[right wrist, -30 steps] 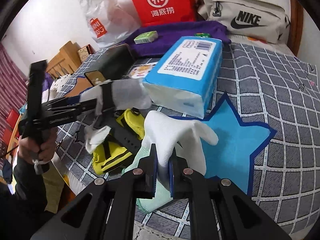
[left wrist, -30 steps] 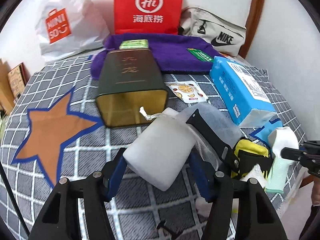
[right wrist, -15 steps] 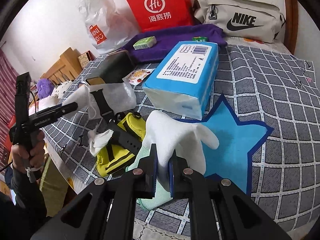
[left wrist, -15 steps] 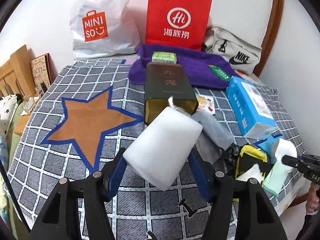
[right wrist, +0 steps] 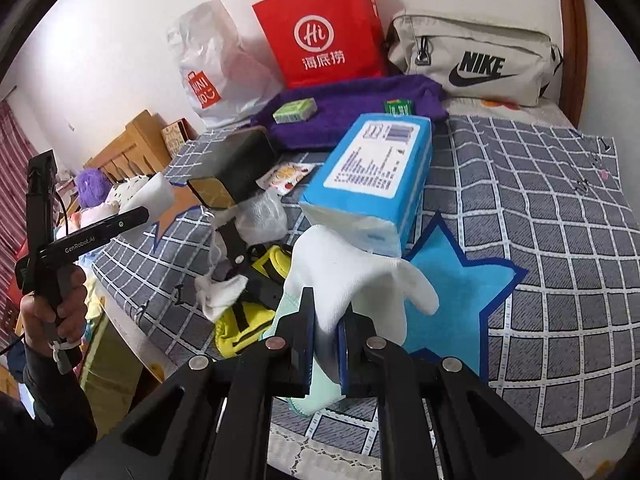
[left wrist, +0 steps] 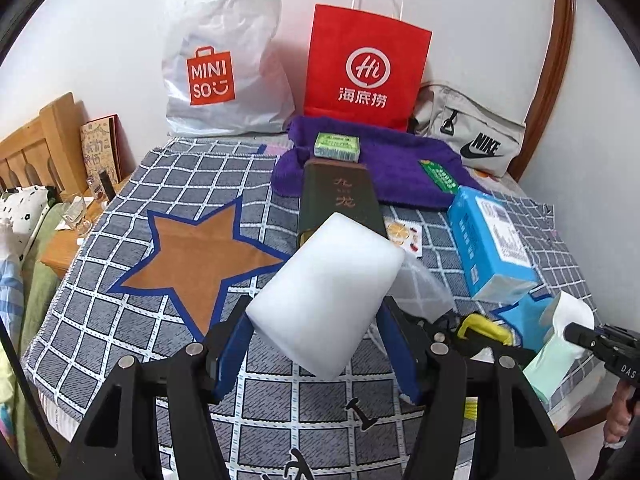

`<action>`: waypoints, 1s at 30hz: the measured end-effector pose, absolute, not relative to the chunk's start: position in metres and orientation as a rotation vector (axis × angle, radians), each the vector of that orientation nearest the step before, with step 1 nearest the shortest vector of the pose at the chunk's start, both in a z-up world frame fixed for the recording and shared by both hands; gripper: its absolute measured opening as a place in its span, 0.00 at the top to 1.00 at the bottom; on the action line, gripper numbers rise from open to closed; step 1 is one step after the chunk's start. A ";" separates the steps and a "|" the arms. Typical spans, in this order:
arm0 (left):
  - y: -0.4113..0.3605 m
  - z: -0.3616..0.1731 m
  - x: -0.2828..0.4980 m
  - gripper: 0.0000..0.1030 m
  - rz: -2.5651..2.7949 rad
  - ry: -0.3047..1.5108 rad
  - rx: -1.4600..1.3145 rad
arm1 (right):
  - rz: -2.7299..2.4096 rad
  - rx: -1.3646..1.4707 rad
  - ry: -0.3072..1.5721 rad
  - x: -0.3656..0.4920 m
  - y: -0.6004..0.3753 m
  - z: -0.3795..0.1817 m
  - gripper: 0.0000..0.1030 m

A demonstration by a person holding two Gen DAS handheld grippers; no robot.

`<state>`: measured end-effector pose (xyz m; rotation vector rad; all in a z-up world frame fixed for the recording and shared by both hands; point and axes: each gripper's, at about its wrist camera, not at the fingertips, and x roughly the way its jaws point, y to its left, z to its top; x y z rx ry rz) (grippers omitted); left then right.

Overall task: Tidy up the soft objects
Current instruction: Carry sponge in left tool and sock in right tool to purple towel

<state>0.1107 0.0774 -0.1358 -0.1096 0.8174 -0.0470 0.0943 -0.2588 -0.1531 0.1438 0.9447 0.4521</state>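
A: The left gripper (left wrist: 316, 332) is clamping the white foam block (left wrist: 326, 294), lower centre of its frame, above the checked bedspread (left wrist: 120, 280).

B: And the right gripper (right wrist: 325, 336) is pinching the white glove (right wrist: 352, 276), centre frame.

Bed (left wrist: 120, 280) under grey checked cover with stars. Frame centre: dark tin (left wrist: 340, 200). Upper centre: purple towel (left wrist: 400, 168). Right: blue tissue pack (left wrist: 492, 244), yellow pouch (right wrist: 240, 328).
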 end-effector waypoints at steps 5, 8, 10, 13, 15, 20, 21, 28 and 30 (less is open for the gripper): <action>0.076 -0.122 0.110 0.41 -0.050 0.803 -0.123 | 0.460 0.133 0.917 0.095 -0.257 -0.138 0.91; 0.077 -0.115 0.111 0.41 -0.046 0.794 -0.134 | 0.463 0.132 0.896 0.098 -0.256 -0.127 0.91; 0.078 -0.110 0.113 0.41 -0.047 0.790 -0.143 | 0.466 0.134 0.881 0.101 -0.256 -0.121 0.91; 0.078 -0.102 0.117 0.41 -0.040 0.782 -0.144 | 0.469 0.138 0.857 0.108 -0.255 -0.110 0.91; 0.078 -0.097 0.121 0.41 -0.041 0.779 -0.146 | 0.470 0.141 0.847 0.114 -0.255 -0.103 0.91; 0.077 -0.088 0.130 0.41 -0.034 0.777 -0.145 | 0.468 0.145 0.827 0.129 -0.254 -0.090 0.91; 0.077 -0.087 0.133 0.41 -0.032 0.779 -0.141 | 0.468 0.147 0.822 0.132 -0.253 -0.088 0.91; 0.077 -0.084 0.150 0.41 -0.027 0.790 -0.146 | 0.478 0.152 0.799 0.151 -0.249 -0.074 0.91; 0.076 -0.083 0.156 0.41 -0.026 0.792 -0.150 | 0.475 0.148 0.796 0.158 -0.248 -0.071 0.91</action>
